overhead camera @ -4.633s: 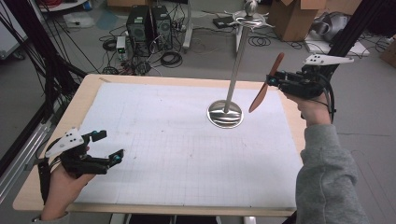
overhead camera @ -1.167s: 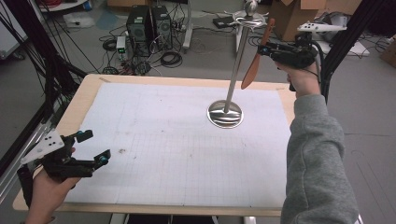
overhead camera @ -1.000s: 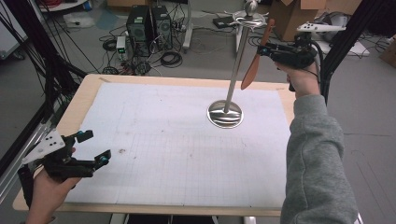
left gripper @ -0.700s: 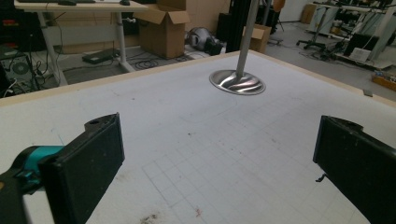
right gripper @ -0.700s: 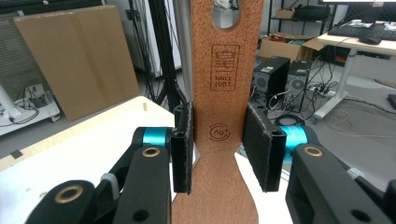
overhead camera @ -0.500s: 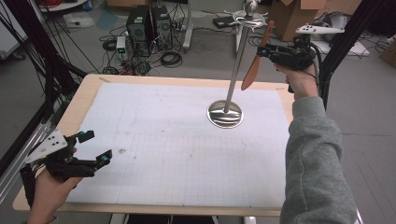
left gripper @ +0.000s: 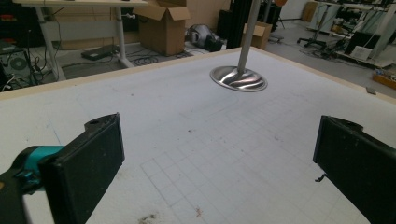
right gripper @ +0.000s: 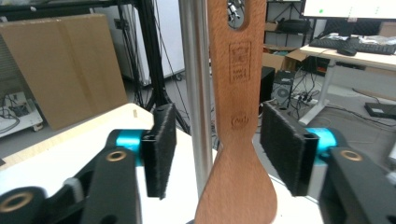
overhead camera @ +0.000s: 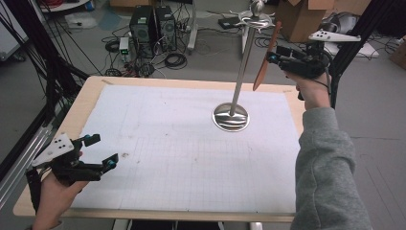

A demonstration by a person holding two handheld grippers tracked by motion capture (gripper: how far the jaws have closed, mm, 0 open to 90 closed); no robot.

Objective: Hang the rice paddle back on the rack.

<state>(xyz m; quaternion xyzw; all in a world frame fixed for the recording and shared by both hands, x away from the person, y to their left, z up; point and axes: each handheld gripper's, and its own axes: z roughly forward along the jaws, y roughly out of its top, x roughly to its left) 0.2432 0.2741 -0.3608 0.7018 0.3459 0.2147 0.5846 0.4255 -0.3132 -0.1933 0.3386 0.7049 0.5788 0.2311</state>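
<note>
Right gripper (right gripper: 212,149) jaws have just been opening, pads clear of the wooden spatula (right gripper: 236,140) between them, since it hangs from the stand (overhead camera: 239,76); left gripper (overhead camera: 95,155) gapes empty

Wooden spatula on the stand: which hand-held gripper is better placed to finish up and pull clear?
Right. The right hand-held gripper has just been opening; its pads stand off both sides of the wooden spatula, beside the stand. The left hand-held gripper sits open at the table's near-left corner, far away.
</note>
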